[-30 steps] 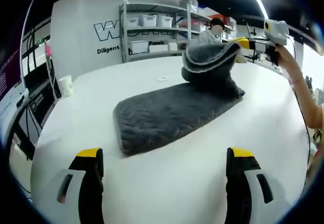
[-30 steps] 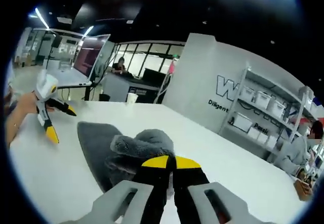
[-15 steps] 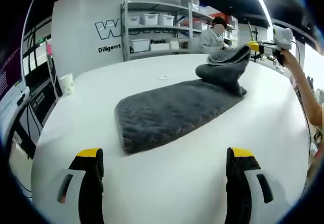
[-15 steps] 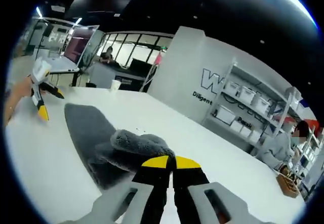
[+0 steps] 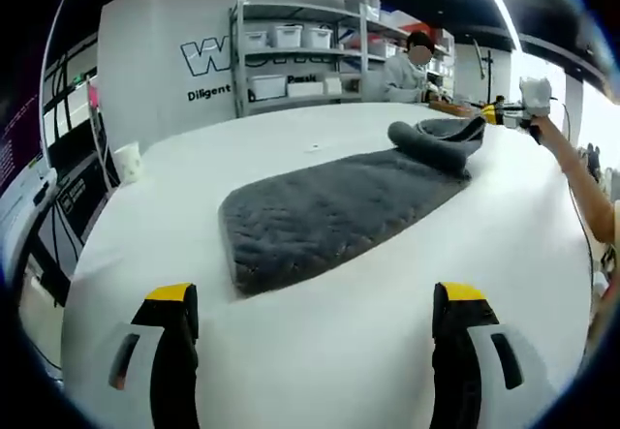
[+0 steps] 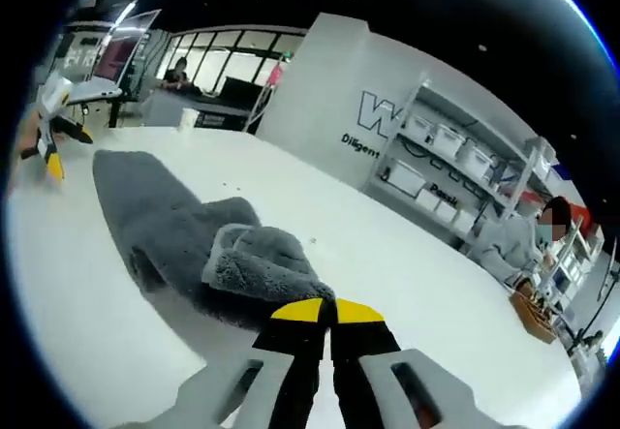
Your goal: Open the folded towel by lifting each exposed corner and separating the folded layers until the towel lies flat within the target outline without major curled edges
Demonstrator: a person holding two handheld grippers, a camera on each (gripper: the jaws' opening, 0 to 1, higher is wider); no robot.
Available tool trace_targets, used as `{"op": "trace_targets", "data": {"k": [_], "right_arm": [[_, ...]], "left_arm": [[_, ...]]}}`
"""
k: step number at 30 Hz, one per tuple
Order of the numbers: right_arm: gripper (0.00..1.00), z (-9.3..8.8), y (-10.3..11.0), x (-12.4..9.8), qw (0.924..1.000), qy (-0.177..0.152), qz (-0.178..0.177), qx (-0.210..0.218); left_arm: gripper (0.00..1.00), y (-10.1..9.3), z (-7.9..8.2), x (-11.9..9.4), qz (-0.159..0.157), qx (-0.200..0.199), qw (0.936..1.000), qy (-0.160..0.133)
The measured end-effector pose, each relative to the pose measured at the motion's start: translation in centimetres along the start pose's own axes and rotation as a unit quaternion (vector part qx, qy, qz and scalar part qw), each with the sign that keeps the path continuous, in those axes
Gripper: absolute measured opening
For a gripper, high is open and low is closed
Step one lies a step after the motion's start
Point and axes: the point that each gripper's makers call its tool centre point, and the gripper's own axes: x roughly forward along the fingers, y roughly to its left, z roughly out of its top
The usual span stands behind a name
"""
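1. A grey towel lies stretched across the white table, well ahead of the left gripper, with its far end bunched in a rolled fold at the upper right of the left gripper view.
2. In the right gripper view the same fold sits just ahead of the right gripper, its yellow tips pressed together on the edge of the plush layer, so this claw appears clamped on the towel's corner.
3. The left gripper's jaws stand wide apart over bare table, holding nothing, with the near edge of the towel lying beyond and between them.
4. The step in hand looks to be the peeling back of the last folded layer at the far end, which is not yet flat. No target outline can be made out on the table.
5. The next move likely calls for drawing the pinched corner outward and low until the roll spreads, then letting go. The free claw could pin or smooth the near edge.
6. Beyond the table stand shelving with white bins, a paper cup and a seated person.
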Motion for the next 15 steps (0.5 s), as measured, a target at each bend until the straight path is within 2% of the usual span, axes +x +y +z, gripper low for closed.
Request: {"op": "trace_targets", "data": {"k": [7,11,15], "right_arm": [[0.0,-4.1,-1.0,0.5,0.9992,0.036,-0.01,0.016],[0.0,-7.0,-1.3,1.0,0.9976,0.064,-0.012,0.024],[0.0,-8.9,-1.7,1.3,0.9963,0.08,-0.017,0.028]], "left_arm": [[0.99,0.1,0.0,0.3,-0.003,0.004,1.0,0.005],[0.99,0.1,0.0,0.3,-0.002,0.005,1.0,0.006],[0.99,0.3,-0.2,0.4,-0.001,0.006,0.9999,0.011]]}}
